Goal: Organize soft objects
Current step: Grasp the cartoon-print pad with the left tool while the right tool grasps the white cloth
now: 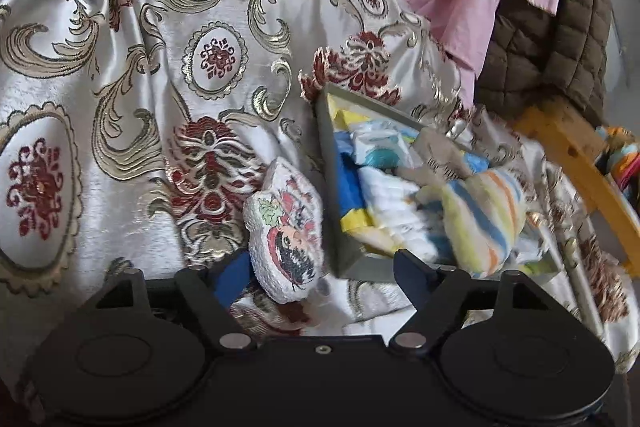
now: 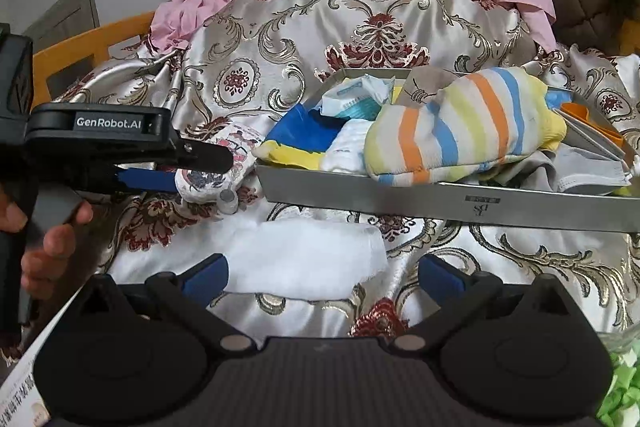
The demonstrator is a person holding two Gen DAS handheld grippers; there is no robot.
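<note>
The left gripper (image 1: 320, 267) stood spread wide around a small white printed towel (image 1: 286, 231), which touched only its left blue pad and lay on the brocade cloth (image 1: 160, 67) just beside the grey tray (image 1: 340, 227). The tray held a striped sock (image 2: 460, 123) atop other soft items. The right gripper (image 2: 322, 273) hung unclenched and empty, over a white cotton pad (image 2: 304, 259) near the tray.
</note>
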